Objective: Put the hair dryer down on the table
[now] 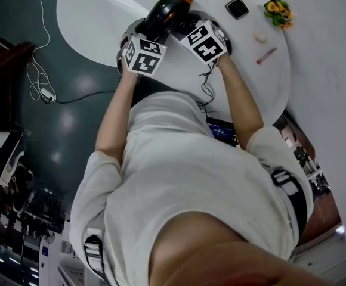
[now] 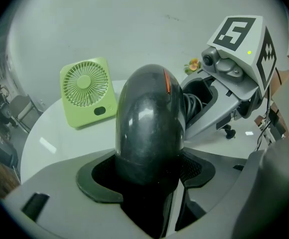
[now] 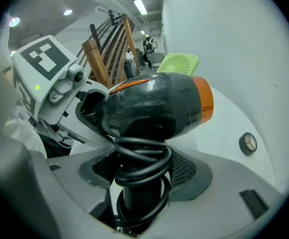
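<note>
A black hair dryer (image 1: pixel 164 11) with an orange nozzle ring is held between both grippers over the near part of the white round table (image 1: pixel 89 16). My left gripper (image 2: pixel 152 176) is shut on the dryer's rounded black body (image 2: pixel 149 123). My right gripper (image 3: pixel 142 178) is shut on the handle, which has the black cord (image 3: pixel 142 161) coiled round it, below the barrel (image 3: pixel 159 106). In the head view the left marker cube (image 1: pixel 143 55) and right marker cube (image 1: pixel 206 42) sit side by side just behind the dryer. Whether the dryer touches the tabletop is hidden.
A green desk fan (image 2: pixel 87 91) stands at the table's far side. To the right lie a black compact (image 1: pixel 237 8), a small flower bunch (image 1: pixel 278 11), a pink stick (image 1: pixel 266 55) and a small round tin (image 3: pixel 248 143). A white cable (image 1: pixel 42 70) trails on the dark floor at left.
</note>
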A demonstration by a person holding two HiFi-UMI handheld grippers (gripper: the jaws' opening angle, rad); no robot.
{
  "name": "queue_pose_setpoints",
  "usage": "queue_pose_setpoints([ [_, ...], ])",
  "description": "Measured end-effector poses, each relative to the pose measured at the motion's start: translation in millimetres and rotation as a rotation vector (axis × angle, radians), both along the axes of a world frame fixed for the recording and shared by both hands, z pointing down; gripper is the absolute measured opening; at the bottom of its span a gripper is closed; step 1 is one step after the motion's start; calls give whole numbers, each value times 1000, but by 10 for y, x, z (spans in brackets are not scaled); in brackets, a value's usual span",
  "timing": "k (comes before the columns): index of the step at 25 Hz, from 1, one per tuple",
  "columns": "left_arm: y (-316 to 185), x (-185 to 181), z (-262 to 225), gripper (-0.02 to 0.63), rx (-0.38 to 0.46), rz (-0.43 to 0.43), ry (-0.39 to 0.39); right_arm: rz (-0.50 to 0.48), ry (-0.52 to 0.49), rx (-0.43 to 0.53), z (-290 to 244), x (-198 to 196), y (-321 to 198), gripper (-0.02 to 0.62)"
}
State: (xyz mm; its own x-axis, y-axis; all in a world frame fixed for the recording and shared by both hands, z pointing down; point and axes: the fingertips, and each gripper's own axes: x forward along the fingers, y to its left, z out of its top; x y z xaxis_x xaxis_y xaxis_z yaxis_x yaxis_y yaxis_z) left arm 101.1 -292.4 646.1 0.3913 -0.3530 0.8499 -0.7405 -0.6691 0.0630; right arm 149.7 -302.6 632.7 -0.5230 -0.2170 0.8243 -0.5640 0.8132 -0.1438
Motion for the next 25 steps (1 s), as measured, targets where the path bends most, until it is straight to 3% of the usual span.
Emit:
queue_pose_setpoints([
  [25,-114,-12,151,330,-24,-26,-15,-9,8,-21,160,2,-136,285],
])
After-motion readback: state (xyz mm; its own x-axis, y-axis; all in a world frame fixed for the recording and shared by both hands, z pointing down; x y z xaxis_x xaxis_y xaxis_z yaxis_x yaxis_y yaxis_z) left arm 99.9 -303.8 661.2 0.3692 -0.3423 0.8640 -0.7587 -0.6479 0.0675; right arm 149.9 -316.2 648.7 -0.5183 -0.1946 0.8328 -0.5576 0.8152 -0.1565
